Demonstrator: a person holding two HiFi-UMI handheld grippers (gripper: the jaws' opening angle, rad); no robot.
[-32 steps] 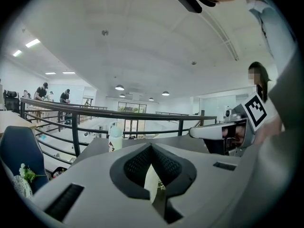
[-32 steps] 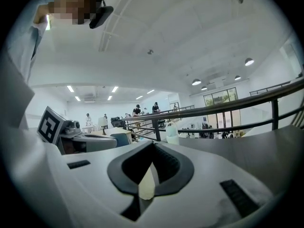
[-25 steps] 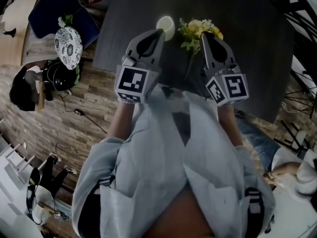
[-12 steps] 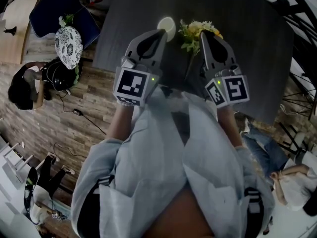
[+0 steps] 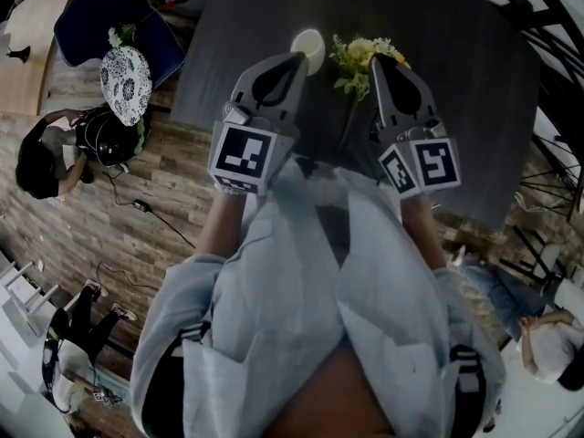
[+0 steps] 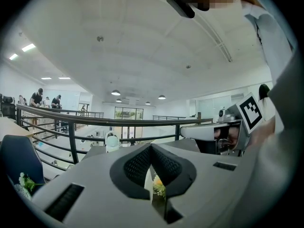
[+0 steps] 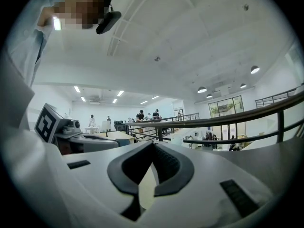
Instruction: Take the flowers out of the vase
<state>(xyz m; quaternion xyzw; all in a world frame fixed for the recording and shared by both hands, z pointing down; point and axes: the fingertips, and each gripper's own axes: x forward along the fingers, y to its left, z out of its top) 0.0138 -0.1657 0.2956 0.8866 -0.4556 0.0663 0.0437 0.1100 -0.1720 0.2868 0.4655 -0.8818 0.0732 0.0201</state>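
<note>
A bunch of yellow flowers (image 5: 363, 56) with green leaves stands out against the dark table (image 5: 456, 80), its thin stem (image 5: 349, 117) running back toward me. I cannot make out a vase around it. My left gripper (image 5: 297, 57) is shut and empty, its tip just left of the flowers, next to a white round object (image 5: 306, 44). My right gripper (image 5: 376, 62) is shut and empty too, its tip over the right side of the bunch. In the left gripper view a bit of yellow flower (image 6: 159, 185) shows below the shut jaws. The right gripper view shows no flowers.
The table's near edge (image 5: 237, 140) lies under both grippers. A blue chair (image 5: 109, 21) with a patterned white cushion (image 5: 126, 80) stands at the left. Railings (image 5: 557, 53) run along the right. People move on the wooden floor (image 5: 109, 217) around the table.
Both grippers have stayed where they were, shut. Only people on the floor around the table have shifted.
</note>
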